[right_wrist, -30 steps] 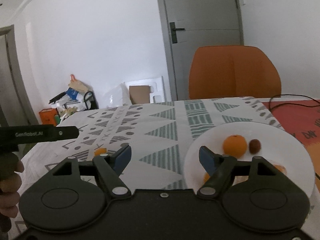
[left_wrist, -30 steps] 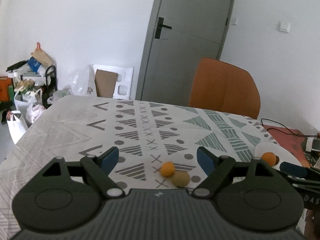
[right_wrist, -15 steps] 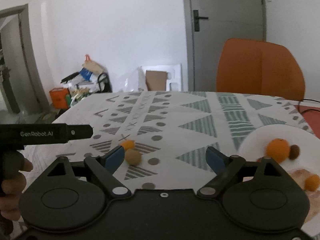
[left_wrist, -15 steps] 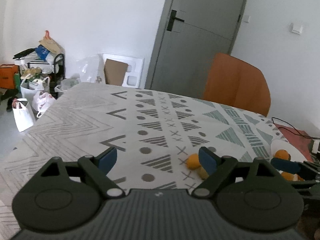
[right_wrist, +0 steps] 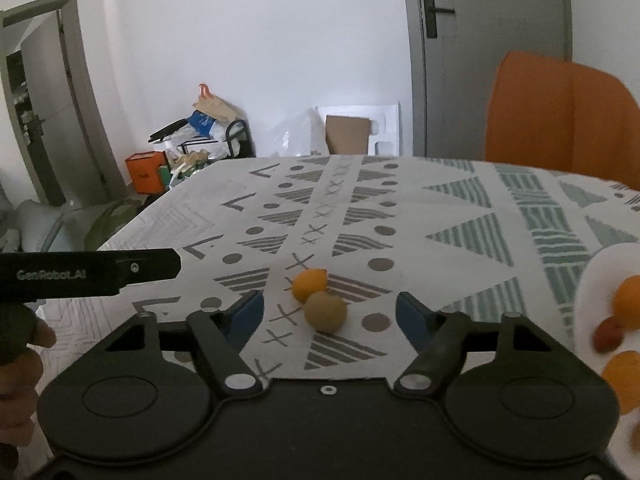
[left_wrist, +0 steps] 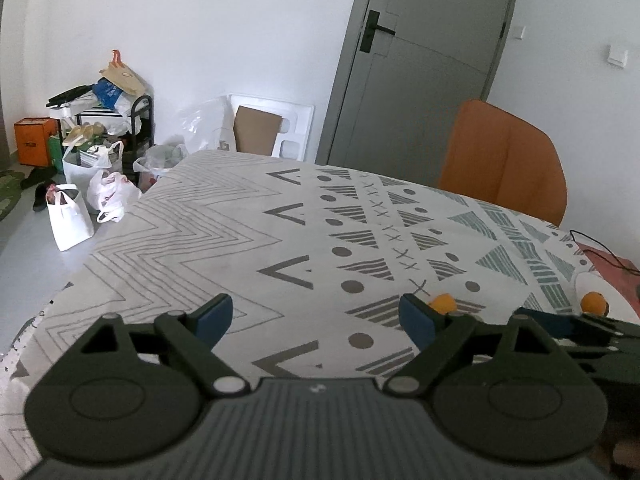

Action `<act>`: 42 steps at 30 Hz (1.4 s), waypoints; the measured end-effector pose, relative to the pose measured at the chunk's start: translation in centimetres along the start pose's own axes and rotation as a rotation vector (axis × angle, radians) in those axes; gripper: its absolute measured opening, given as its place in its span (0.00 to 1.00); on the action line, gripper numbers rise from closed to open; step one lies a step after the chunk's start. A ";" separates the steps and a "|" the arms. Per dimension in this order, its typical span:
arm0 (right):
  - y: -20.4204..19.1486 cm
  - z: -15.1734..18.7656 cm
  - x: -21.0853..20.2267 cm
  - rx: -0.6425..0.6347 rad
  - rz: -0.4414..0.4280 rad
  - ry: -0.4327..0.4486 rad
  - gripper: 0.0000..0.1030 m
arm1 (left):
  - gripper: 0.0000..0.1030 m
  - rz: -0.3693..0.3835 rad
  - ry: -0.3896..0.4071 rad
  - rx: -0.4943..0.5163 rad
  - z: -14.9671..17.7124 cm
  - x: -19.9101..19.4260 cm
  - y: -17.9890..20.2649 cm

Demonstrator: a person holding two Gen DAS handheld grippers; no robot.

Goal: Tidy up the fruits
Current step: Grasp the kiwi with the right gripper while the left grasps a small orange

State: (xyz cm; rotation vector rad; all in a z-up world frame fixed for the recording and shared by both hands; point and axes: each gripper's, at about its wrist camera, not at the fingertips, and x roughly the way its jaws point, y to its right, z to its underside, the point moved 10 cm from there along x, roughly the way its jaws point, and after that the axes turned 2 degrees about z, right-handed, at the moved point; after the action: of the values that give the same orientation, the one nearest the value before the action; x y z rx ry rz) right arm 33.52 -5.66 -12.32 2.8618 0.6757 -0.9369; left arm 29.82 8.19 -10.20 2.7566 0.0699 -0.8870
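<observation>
A brownish round fruit (right_wrist: 325,312) and a small orange fruit (right_wrist: 309,283) lie touching on the patterned tablecloth (right_wrist: 440,216). My right gripper (right_wrist: 330,314) has the brown fruit between its blue fingertips; its jaws are closing, with gaps on both sides of the fruit. A white plate (right_wrist: 590,292) at the right edge holds an orange (right_wrist: 628,300), a small red-brown fruit (right_wrist: 608,334) and another orange piece (right_wrist: 622,376). My left gripper (left_wrist: 316,318) stands open over bare cloth; the small orange fruit (left_wrist: 442,303) peeks past its right finger, and the plate's orange (left_wrist: 593,301) shows farther right.
An orange chair (right_wrist: 560,116) stands behind the table by a grey door (left_wrist: 424,64). Bags and boxes (left_wrist: 92,152) clutter the floor at the left. A red mat with a black cable (left_wrist: 612,260) lies at the table's right. A person's hand (right_wrist: 20,364) holds the left gripper's handle.
The right gripper has swung left from the plate to the two loose fruits, and its jaws have narrowed. The left gripper has drifted left, so the fruits slid toward its right finger.
</observation>
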 end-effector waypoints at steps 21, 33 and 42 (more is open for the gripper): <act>4.7 0.3 -3.0 0.131 0.003 0.054 0.24 | 0.84 0.066 -0.018 0.142 0.2 2.3 5.5; 6.4 -0.4 -4.3 0.141 0.014 0.094 0.24 | 0.65 0.106 -0.049 0.188 0.9 4.4 8.8; 8.7 -0.8 -4.8 0.177 0.062 0.118 0.24 | 0.19 0.086 -0.123 0.217 2.3 6.6 10.1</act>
State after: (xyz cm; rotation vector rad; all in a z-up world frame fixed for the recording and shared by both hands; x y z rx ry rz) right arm 34.15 -15.26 -9.64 3.0939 0.5346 -0.8668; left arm 35.09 -2.35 -13.68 2.8674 -0.1751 -1.0968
